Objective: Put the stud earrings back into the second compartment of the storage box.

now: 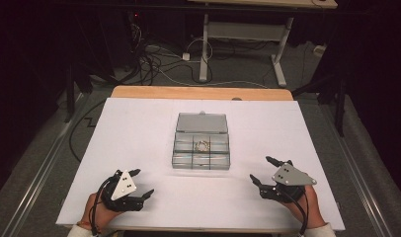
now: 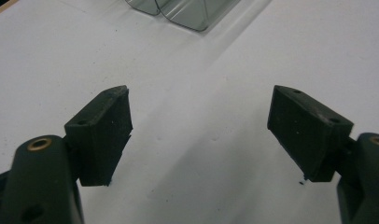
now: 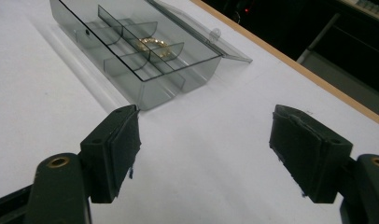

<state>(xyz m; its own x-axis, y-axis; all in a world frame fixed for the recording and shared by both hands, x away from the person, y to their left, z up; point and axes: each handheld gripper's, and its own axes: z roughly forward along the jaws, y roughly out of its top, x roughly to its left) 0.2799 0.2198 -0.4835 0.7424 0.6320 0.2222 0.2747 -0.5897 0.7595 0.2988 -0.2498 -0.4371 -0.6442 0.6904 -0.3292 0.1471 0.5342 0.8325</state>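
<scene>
Both grippers, left gripper (image 1: 142,183) and right gripper (image 1: 261,169), rest near the table's front edge with jaws spread wide and empty; the compartment box (image 1: 201,154) sits between them, farther back, lid open, bracelet (image 1: 203,145) in a middle cell. Left gripper view: empty jaws over white table (image 2: 201,107), box corner (image 2: 187,14) ahead. Right gripper view: jaws wide apart, box (image 3: 145,88) ahead left.

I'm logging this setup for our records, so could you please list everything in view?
compartment box: one, clear smoky grey, table centre, lid open and lying flat behind it.
bracelet: one, gold-coloured, in a middle compartment of the box.
white sheet: one, covering the table top.
table: one, light wood edge at the far side.
second table: one, pale frame, beyond on the floor.
cables: several, dark and white, on the floor.
left tongs: one, black, near left, jaws apart.
right tongs: one, black, near right, jaws apart.
hands: two, at the near edge.
</scene>
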